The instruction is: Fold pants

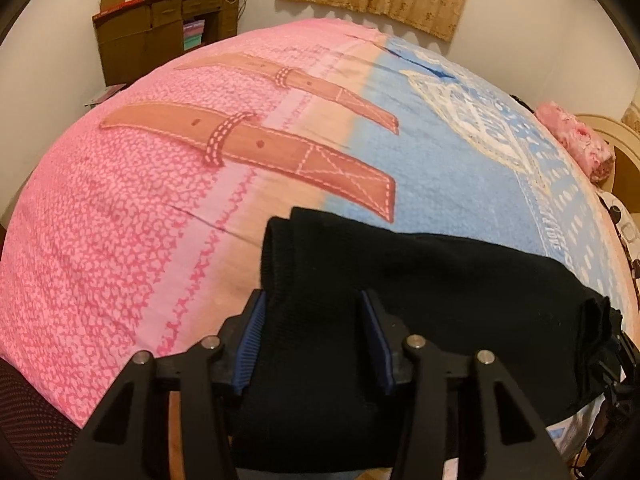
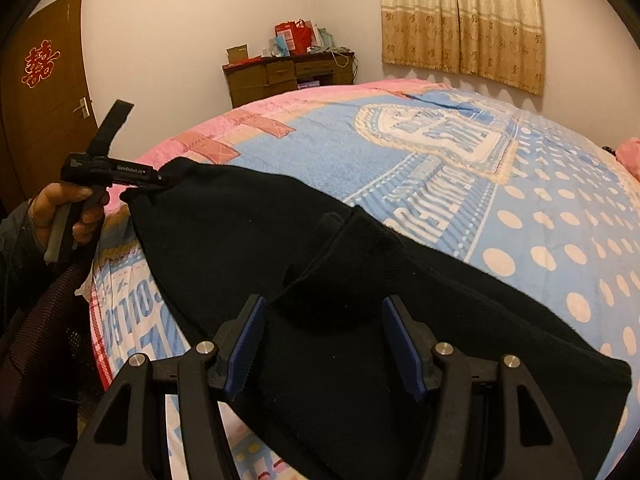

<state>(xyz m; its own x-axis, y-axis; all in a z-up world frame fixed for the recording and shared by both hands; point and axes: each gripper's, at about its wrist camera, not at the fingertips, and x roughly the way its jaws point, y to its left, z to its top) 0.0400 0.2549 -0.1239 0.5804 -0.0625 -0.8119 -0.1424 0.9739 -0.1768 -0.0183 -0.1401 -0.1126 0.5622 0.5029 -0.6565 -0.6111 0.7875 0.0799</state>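
Black pants (image 1: 440,280) lie folded lengthwise near the front edge of the bed. In the left wrist view my left gripper (image 1: 312,300) has one end of them bunched between its blue pads (image 1: 250,344), filling the gap and draping back over the gripper body. The right wrist view shows that left gripper (image 2: 156,178), held by a hand (image 2: 80,208), pinching the raised far-left corner of the pants (image 2: 240,240). My right gripper (image 2: 324,304) hovers over the other part of the pants. Its jaws stand wide apart, with flat fabric below them and nothing pressed.
A pink and blue blanket (image 2: 520,200) covers the bed, with broad room beyond the pants. A rolled pink pillow (image 1: 580,144) lies at the far right. A cluttered brown desk (image 2: 288,72), curtains (image 2: 460,20) and a door (image 2: 48,100) line the walls. A mesh chair back (image 2: 40,320) stands at the bed's left.
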